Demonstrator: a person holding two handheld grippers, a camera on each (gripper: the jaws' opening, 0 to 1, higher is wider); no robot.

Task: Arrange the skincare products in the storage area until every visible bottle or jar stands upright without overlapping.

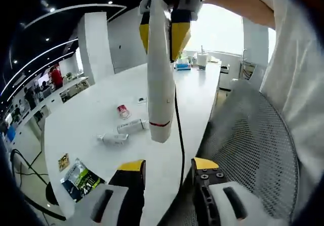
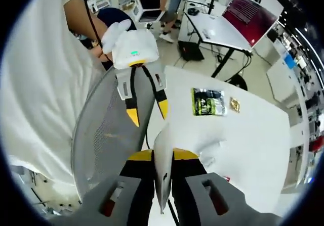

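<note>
Open-plan office: long white desks (image 1: 101,109), laptop (image 2: 250,13).

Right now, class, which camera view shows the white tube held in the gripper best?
The left gripper view: the white tube hangs full length, red band visible, clamped by the right gripper. The right gripper view shows the tube foreshortened, end-on between its fingers.

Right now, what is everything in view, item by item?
White tube: 1, white with red band, held above the table in the right gripper.
Lying bottles: 2, white, mid-table.
Small jar: 1, red and white, beyond them.
Green packet: 1, green-black, table end.
Small packet: 1, gold, beside it.
Table: 1, white.
Mesh chair: 1, grey, beside the table.
Left gripper: open, yellow tips.
Person's shirt: white.
</note>
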